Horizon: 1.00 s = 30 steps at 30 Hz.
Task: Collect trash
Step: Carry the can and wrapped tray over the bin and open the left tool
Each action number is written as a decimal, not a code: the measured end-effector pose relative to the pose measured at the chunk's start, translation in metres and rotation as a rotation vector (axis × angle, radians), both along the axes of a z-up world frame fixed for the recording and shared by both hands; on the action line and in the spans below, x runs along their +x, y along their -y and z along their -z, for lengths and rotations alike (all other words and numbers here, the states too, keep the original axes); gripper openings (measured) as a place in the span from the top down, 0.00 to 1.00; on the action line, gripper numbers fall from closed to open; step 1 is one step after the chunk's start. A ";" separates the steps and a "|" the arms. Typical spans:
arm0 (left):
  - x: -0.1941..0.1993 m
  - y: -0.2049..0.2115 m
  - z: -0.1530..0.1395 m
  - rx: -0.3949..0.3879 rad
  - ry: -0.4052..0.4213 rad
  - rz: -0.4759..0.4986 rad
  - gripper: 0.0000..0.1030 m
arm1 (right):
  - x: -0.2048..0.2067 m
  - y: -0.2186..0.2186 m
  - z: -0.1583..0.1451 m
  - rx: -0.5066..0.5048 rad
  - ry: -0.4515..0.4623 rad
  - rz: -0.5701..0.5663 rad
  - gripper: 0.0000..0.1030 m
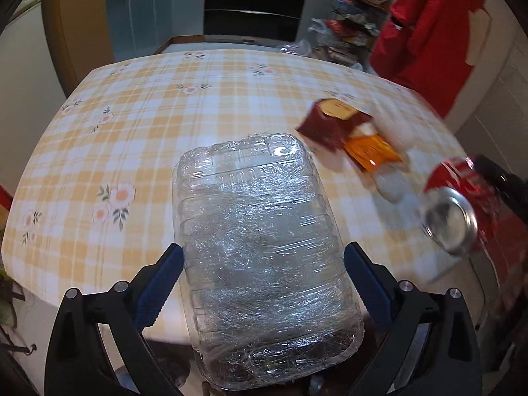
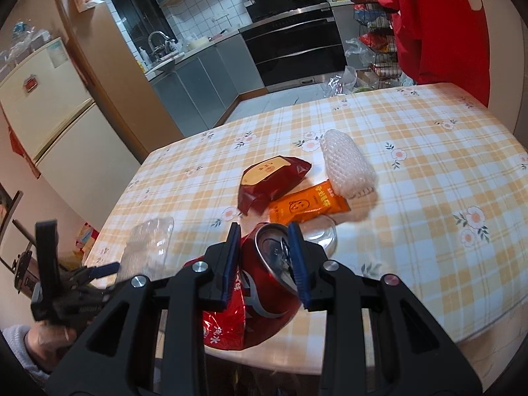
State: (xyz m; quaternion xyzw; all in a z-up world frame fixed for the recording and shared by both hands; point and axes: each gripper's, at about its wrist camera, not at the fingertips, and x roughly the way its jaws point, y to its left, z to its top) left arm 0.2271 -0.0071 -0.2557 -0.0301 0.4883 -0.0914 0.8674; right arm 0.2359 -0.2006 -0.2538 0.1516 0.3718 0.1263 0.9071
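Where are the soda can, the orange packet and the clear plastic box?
Soda can [image 2: 275, 254]: right wrist view, on its silver top.
Orange packet [image 2: 307, 206]: right wrist view, on its printed face.
Clear plastic box [image 1: 260, 247]: left wrist view, on its wrapped upper side.

We see a table [image 2: 412, 151] covered by a yellow-and-white checked cloth [image 1: 138, 138] with small flower prints. Directly on it, near the middle, lies a dark red snack bag [image 2: 270, 181] with a tan label, crumpled. Just beside it, toward the near edge, lies an orange sachet [image 2: 308, 206], flat, its corner touching or overlapping the red bag; we cannot tell which. A white foam net sleeve [image 2: 348, 168] lies on its side, its end on the orange sachet. A clear glass or plastic round piece [image 2: 325, 234] sits just past the sachet's near end; partly hidden, kind unclear.
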 end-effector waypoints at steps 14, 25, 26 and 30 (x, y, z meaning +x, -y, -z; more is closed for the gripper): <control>-0.120 0.030 -0.013 -0.034 0.033 0.128 0.07 | -0.088 0.005 -0.035 -0.002 0.068 0.021 0.69; -0.148 0.050 -0.010 -0.042 0.037 0.185 0.07 | -0.122 0.009 -0.045 0.000 0.092 0.029 0.69; -0.148 0.052 -0.010 -0.048 0.036 0.195 0.07 | -0.122 0.009 -0.045 -0.002 0.091 0.028 0.69; -0.145 0.055 -0.004 -0.060 0.016 0.206 0.06 | -0.119 0.009 -0.041 0.002 0.081 0.026 0.69</control>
